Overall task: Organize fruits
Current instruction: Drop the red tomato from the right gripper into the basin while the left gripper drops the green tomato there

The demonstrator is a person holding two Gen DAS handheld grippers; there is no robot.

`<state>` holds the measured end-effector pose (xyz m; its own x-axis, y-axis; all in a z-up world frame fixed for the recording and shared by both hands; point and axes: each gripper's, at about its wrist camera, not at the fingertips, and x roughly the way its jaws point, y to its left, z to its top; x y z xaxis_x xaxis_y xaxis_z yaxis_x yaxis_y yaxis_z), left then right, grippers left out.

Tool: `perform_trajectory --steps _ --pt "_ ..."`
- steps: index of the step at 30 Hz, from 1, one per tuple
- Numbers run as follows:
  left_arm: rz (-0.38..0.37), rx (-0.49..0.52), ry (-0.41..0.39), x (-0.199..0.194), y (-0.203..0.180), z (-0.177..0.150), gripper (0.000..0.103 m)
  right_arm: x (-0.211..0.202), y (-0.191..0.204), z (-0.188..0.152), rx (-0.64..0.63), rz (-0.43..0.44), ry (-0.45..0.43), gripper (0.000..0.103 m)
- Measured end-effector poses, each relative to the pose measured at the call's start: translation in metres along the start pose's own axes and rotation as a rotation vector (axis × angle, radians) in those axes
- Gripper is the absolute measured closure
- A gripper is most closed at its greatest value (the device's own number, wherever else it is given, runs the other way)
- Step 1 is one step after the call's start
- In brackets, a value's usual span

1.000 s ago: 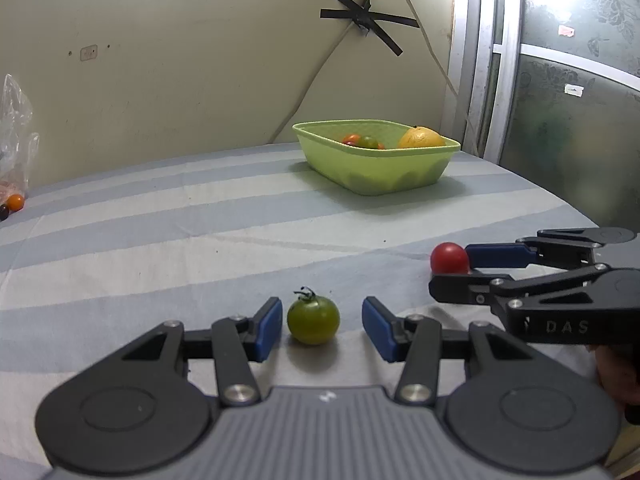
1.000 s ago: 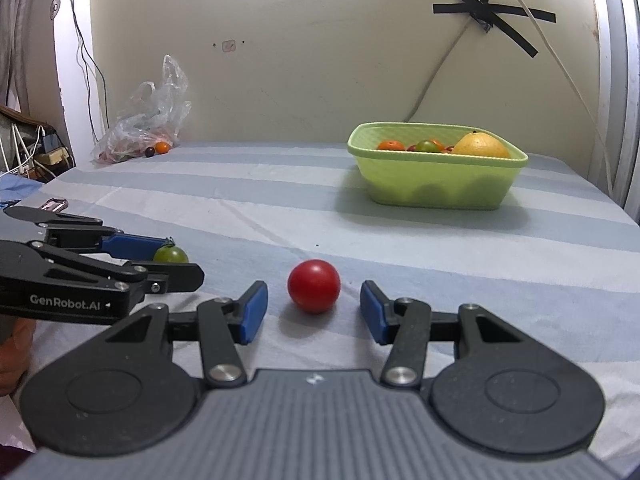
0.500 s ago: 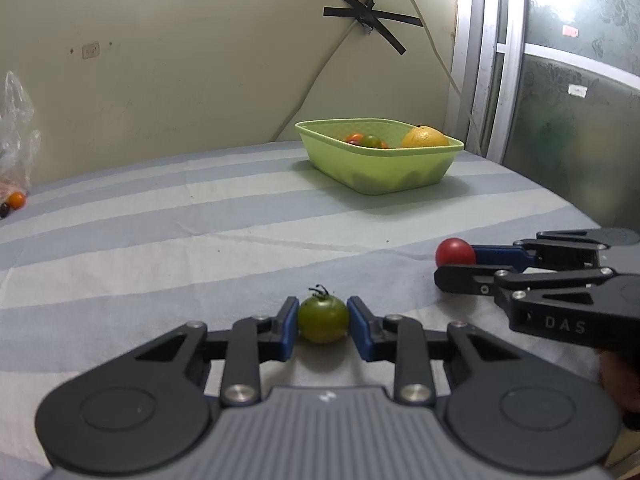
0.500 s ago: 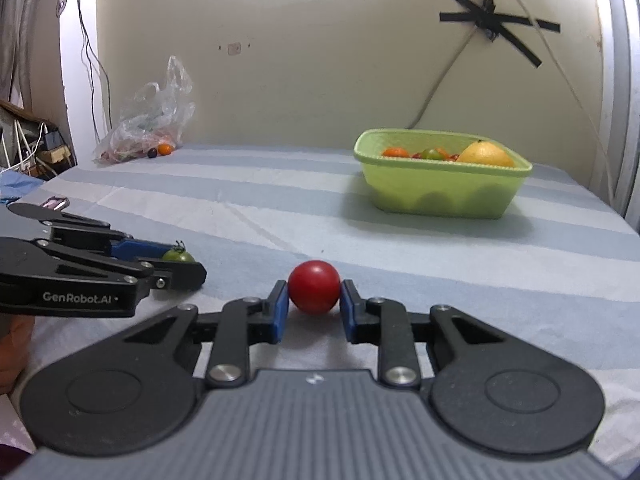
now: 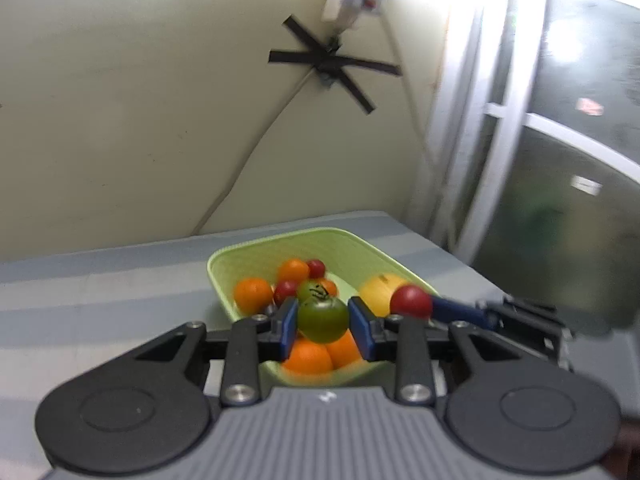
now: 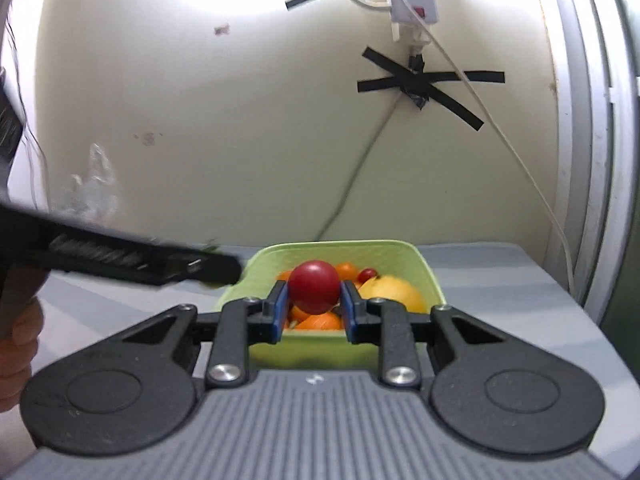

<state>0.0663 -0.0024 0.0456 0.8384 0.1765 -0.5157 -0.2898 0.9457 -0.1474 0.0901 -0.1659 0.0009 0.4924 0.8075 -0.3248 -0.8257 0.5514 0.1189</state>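
Observation:
My left gripper [image 5: 323, 322] is shut on a green tomato [image 5: 322, 316], held over the near end of the light green basket [image 5: 256, 246]. The basket holds several oranges, small red and green tomatoes and a large yellow fruit [image 5: 380, 290]. My right gripper [image 6: 314, 306] holds a red tomato [image 6: 314, 286] between its blue pads above the near rim of the basket [image 6: 424, 266]. Its jaws are opening slightly, and the pads still touch the tomato. In the left wrist view the right gripper [image 5: 414, 304] comes in from the right with the red tomato [image 5: 411, 300]. In the right wrist view the left gripper [image 6: 216, 268] is a blurred dark bar.
The basket stands on a striped blue-grey tablecloth [image 5: 100, 292], close to the cream wall. A cable [image 6: 352, 184] and a power strip [image 6: 412, 4] hang on that wall. A window frame [image 5: 492, 140] rises at the right. A plastic bag [image 6: 96, 188] lies far left. A hand [image 6: 20, 344] holds the left gripper.
Both grippers closed on their tomatoes on the cloth, lifted them and carried them forward to the basket. The basket is now close below the fingers in both views.

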Motion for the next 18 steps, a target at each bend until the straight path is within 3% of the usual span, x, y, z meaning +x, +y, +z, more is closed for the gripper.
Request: perform_trajectory --steps 2,4,7,12,14,18 --pt "0.019 -0.005 0.028 0.022 0.003 0.006 0.070 0.018 0.001 -0.001 -0.025 -0.010 0.018 0.070" --pt "0.044 -0.022 0.061 0.039 0.007 0.007 0.068 0.027 0.001 -0.006 -0.037 -0.021 0.014 0.062" --pt "0.042 -0.057 0.072 0.042 0.013 0.002 0.068 0.019 -0.002 -0.009 -0.044 -0.013 -0.015 0.057" --pt "0.047 -0.125 0.041 0.017 0.025 -0.007 0.064 -0.006 -0.019 -0.012 0.063 -0.053 -0.078 0.057" --pt "0.074 -0.116 0.030 0.003 0.023 -0.016 0.057 -0.016 -0.025 -0.014 0.134 -0.073 -0.076 0.057" --pt "0.097 -0.079 0.044 -0.028 0.012 -0.043 0.056 -0.042 -0.023 -0.029 0.244 -0.105 -0.049 0.052"
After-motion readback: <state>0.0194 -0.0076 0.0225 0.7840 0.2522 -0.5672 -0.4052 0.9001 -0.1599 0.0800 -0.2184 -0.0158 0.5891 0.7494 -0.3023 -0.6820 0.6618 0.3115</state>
